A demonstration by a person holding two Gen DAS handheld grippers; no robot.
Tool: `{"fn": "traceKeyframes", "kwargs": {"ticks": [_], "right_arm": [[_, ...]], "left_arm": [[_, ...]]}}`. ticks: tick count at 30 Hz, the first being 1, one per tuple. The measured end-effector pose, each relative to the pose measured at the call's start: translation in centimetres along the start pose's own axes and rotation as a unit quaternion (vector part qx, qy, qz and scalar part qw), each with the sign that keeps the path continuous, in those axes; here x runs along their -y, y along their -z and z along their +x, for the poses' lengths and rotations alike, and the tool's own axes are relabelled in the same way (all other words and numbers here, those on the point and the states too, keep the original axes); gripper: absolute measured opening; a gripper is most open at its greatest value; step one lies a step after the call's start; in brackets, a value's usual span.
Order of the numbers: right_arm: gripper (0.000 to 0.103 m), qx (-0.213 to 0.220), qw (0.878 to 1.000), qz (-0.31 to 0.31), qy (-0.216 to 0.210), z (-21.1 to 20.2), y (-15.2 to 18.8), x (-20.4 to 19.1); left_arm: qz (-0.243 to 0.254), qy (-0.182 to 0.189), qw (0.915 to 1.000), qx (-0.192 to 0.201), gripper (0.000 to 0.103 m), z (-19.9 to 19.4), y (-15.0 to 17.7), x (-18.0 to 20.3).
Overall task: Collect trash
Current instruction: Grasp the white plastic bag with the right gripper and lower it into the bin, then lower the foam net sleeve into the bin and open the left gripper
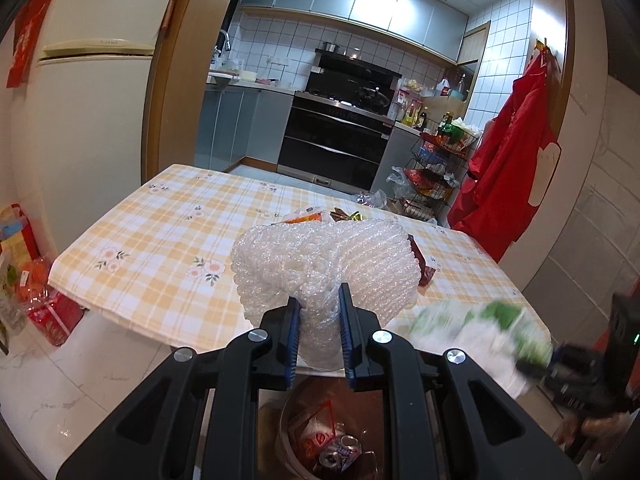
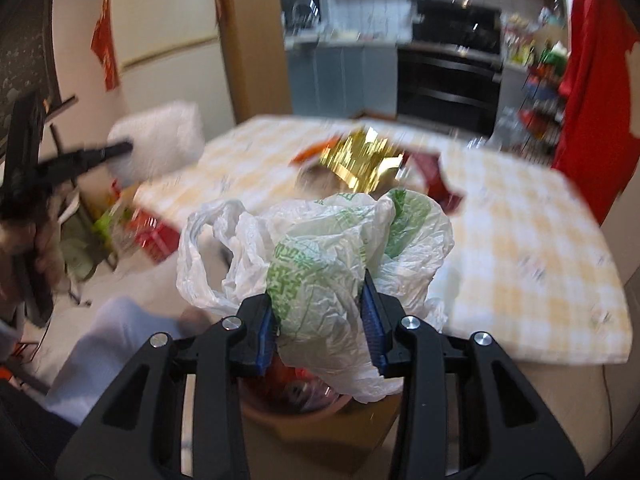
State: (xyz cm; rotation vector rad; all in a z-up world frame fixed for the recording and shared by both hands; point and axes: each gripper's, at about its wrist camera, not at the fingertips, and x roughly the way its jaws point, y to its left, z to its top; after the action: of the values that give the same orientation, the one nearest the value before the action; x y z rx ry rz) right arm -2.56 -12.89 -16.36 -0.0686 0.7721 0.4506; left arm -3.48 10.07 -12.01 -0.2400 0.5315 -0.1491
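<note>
My left gripper (image 1: 318, 300) is shut on a crumpled wad of clear bubble wrap (image 1: 324, 256), held over the near table edge. Below it a round bin (image 1: 288, 428) holds a crushed can (image 1: 340, 450) and wrappers. My right gripper (image 2: 320, 292) is shut on a white plastic bag with green print (image 2: 320, 248), above the brown bin (image 2: 280, 404). The same bag (image 1: 480, 328) shows blurred at the right of the left wrist view. In the right wrist view the bubble wrap (image 2: 160, 136) and the left gripper's fingers (image 2: 112, 150) appear at the left.
A table with a yellow checked cloth (image 1: 168, 232) carries more litter: a gold foil wrapper (image 2: 360, 160), an orange packet (image 1: 304, 216) and a dark red wrapper (image 1: 424, 268). Red bags (image 1: 48, 312) sit on the floor at left. A wire rack (image 1: 436, 176) stands behind the table.
</note>
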Motion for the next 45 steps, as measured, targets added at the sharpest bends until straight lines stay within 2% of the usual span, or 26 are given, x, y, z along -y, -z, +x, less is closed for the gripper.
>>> {"fn": "traceKeyframes", "kwargs": {"ticks": [7, 9, 12, 18, 21, 29, 31, 33, 35, 36, 38, 39, 42, 45], "right_arm": [[0.039, -0.101, 0.992, 0.052, -0.055, 4.4, 2.7, -2.2], [0.039, -0.116, 0.989, 0.06, -0.062, 5.6, 3.6, -2.6], [0.039, -0.154, 0.98, 0.094, -0.086, 7.8, 4.4, -2.7], [0.039, -0.205, 0.966, 0.106, -0.116, 9.6, 5.6, -3.7], [0.039, -0.212, 0.965, 0.1, -0.119, 9.6, 6.0, -4.2], [0.039, -0.178, 0.972, 0.122, -0.09, 10.2, 5.2, -2.6], [0.055, -0.162, 0.973, 0.134, -0.09, 10.5, 4.7, -2.1], [0.065, -0.134, 0.976, 0.148, -0.087, 10.2, 4.0, -1.6], [0.066, -0.101, 0.98, 0.15, -0.083, 9.2, 2.9, -1.1], [0.07, -0.087, 0.982, 0.147, -0.079, 8.7, 2.4, -0.9], [0.082, -0.042, 0.989, 0.131, -0.054, 6.8, 1.1, -0.6], [0.093, -0.012, 0.992, 0.119, -0.033, 5.5, 0.3, -0.4], [0.097, 0.051, 0.994, 0.097, 0.01, 2.4, -1.3, 0.2], [0.097, 0.092, 0.991, 0.084, 0.047, -0.2, -2.4, 1.0]], "left_arm": [[-0.013, 0.003, 0.9999, 0.001, 0.017, -0.6, 0.7, -0.9], [-0.016, 0.005, 0.9999, -0.001, 0.017, -0.7, 0.9, -1.1], [-0.015, 0.004, 0.9999, -0.005, 0.017, -0.7, 1.2, -1.2], [-0.02, 0.003, 0.9998, -0.008, 0.017, -0.4, 1.4, -1.7], [-0.022, 0.002, 0.9997, -0.011, 0.018, -0.3, 1.6, -1.8], [-0.023, 0.003, 0.9995, -0.02, 0.018, 0.3, 2.1, -1.5], [-0.022, 0.004, 0.9995, -0.021, 0.018, 0.4, 2.2, -1.5], [-0.021, 0.005, 0.9995, -0.023, 0.018, 0.4, 2.2, -1.4], [-0.018, 0.005, 0.9995, -0.025, 0.018, 0.5, 2.3, -1.2], [-0.016, 0.006, 0.9995, -0.026, 0.018, 0.5, 2.4, -1.2], [-0.012, 0.009, 0.9994, -0.032, 0.018, 0.7, 2.5, -1.0], [-0.01, 0.012, 0.9992, -0.036, 0.018, 0.9, 2.7, -0.8], [-0.003, 0.021, 0.9986, -0.048, 0.018, 1.6, 3.1, -0.3], [0.006, 0.031, 0.9976, -0.061, 0.018, 2.2, 3.6, 0.6]]}}
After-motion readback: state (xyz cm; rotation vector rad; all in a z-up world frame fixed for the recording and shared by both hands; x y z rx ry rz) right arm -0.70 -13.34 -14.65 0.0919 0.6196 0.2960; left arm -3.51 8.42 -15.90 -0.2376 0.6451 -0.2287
